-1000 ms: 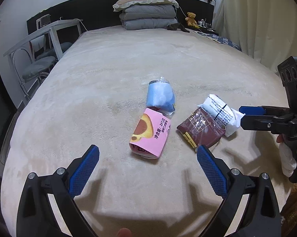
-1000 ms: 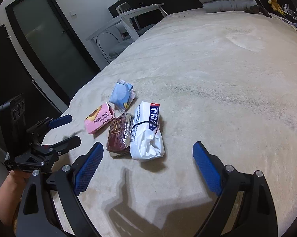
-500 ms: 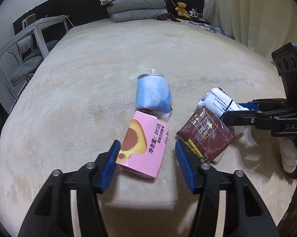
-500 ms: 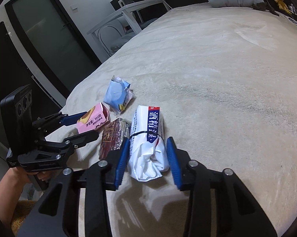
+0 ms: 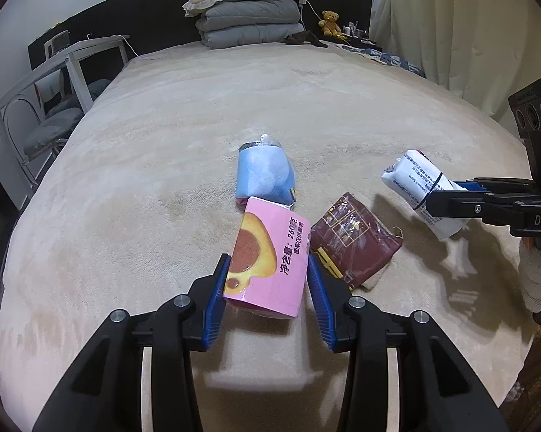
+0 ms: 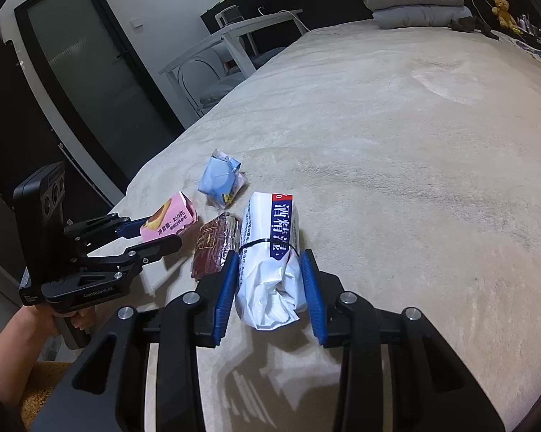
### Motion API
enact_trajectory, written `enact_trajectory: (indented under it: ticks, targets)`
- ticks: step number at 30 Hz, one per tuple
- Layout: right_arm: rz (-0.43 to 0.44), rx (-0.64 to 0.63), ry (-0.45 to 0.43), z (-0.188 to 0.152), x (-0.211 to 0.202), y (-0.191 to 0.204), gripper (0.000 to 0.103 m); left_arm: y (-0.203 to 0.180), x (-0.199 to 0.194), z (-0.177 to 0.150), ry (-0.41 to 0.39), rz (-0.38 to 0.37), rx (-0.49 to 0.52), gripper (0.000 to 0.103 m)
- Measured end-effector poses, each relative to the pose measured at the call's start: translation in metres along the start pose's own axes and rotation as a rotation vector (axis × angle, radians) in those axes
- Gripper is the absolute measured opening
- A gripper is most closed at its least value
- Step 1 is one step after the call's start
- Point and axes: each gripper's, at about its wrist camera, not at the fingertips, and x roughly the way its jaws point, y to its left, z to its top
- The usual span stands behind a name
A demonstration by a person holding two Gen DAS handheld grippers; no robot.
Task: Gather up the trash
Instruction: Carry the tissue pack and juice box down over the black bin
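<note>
Now left tool (image 5: 266, 284) angled down, pinching pink carton (image 5: 270, 266); right tool (image 6: 270, 280) likewise, pinching white packet (image 6: 270, 252).

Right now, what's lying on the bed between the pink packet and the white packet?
The dark red wrapper lies between the pink packet and the white packet; the right wrist view shows it best.

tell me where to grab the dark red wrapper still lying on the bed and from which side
Pinch the dark red wrapper across its short width, coming down from above. It lies flat on the bed, so a side approach would probably only slide it along.
</note>
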Motion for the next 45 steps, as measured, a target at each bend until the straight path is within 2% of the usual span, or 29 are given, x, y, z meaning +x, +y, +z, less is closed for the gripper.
enact_trajectory:
  ticks: [14,30,45]
  targets:
    - [-0.019,-0.014,-0.045,-0.034,-0.062,0.025,0.037,-0.037,-0.070,-0.015,-0.084,-0.026,-0.040,0.041]
    - [0.004,-0.043,-0.083,-0.096,-0.131,0.057,0.037,-0.082,-0.139,-0.060,-0.156,-0.069,-0.059,0.041]
    - [0.005,-0.102,-0.026,-0.155,-0.151,0.090,0.037,-0.120,-0.169,-0.119,-0.140,-0.129,-0.081,0.041]
